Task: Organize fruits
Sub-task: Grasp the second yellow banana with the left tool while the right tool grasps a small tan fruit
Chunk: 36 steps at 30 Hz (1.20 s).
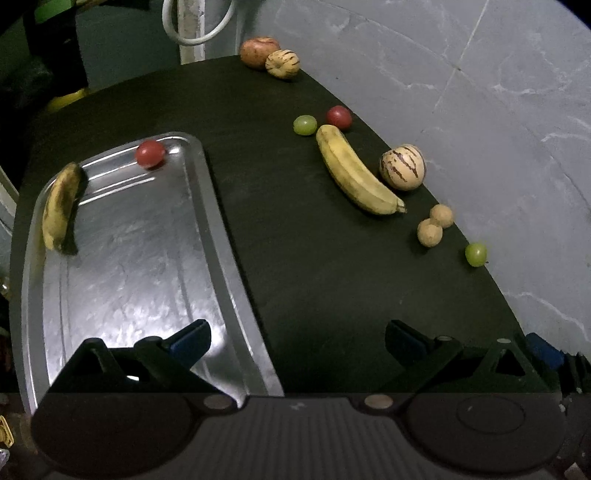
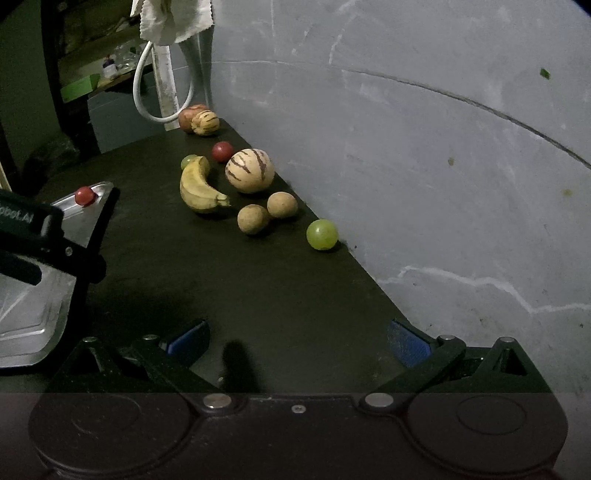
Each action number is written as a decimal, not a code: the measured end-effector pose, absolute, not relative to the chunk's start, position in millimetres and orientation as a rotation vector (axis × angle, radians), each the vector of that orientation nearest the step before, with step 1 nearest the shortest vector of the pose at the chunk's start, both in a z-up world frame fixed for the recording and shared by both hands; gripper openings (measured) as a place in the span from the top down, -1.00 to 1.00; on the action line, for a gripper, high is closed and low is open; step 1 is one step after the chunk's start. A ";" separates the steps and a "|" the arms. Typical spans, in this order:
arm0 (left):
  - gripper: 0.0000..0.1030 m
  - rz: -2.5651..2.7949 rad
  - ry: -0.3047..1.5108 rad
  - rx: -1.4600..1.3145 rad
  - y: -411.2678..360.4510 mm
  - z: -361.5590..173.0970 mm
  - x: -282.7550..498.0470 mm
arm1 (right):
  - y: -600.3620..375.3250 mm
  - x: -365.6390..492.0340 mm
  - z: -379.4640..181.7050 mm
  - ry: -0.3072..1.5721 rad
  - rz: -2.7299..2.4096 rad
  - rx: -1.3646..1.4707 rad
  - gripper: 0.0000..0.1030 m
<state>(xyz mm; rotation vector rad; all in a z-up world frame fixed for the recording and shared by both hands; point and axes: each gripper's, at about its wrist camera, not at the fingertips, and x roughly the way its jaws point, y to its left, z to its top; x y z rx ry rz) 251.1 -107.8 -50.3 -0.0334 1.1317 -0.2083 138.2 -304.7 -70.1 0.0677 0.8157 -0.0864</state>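
A steel tray (image 1: 199,206) lies on the dark table and holds a bruised banana (image 1: 59,210) and a red cherry tomato (image 1: 149,154). Loose fruit lines the table's right edge: a yellow banana (image 1: 354,173), a striped melon (image 1: 402,167), two brown longans (image 1: 436,225), green grapes (image 1: 475,254) (image 1: 304,124), a red tomato (image 1: 338,117), and at the far end an apple (image 1: 258,51) beside a second striped melon (image 1: 282,63). My left gripper (image 1: 295,343) hovers open over the tray's near right rim. My right gripper (image 2: 299,343) is open and empty, short of the nearest grape (image 2: 322,234).
A grey marbled wall (image 1: 480,110) runs close along the table's right edge behind the fruit. A white cable loop (image 2: 162,96) and a cloth (image 2: 173,18) hang at the far end. The left gripper's body (image 2: 44,236) crosses the tray in the right wrist view.
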 end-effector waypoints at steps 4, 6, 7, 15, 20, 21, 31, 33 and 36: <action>-0.99 -0.209 1.128 -0.022 -112.2 -51.9 260.1 | -306.7 141.3 -72.1 0.817 -0.082 0.070 -0.99; -0.99 -0.213 1.126 -0.018 -113.9 -52.5 264.0 | -307.1 143.5 -73.2 0.818 -0.082 0.071 -0.98; -0.99 -0.215 1.125 -0.015 -115.1 -52.9 266.3 | -307.3 144.2 -73.3 0.817 -0.083 0.071 -0.98; -0.99 -0.235 1.122 -0.006 -122.7 -59.1 286.1 | -307.2 151.5 -77.0 0.810 -0.082 0.074 -0.97; -0.99 -0.240 1.117 0.005 -124.7 -62.6 301.1 | -301.8 158.7 -79.1 0.814 -0.063 0.071 -0.87; -0.99 -0.240 1.115 0.004 -124.7 -63.0 304.7 | -300.6 160.8 -79.6 0.814 -0.060 0.070 -0.85; -0.99 -0.239 1.094 -0.056 -127.5 -64.6 346.7 | -283.6 187.0 -79.5 0.805 -0.003 0.050 -0.59; -0.99 -0.241 1.093 -0.073 -129.8 -66.5 354.9 | -280.7 192.9 -80.1 0.806 0.009 0.046 -0.53; -0.99 -0.244 1.096 -0.101 -133.5 -70.2 365.5 | -277.5 203.7 -80.6 0.805 0.019 0.044 -0.49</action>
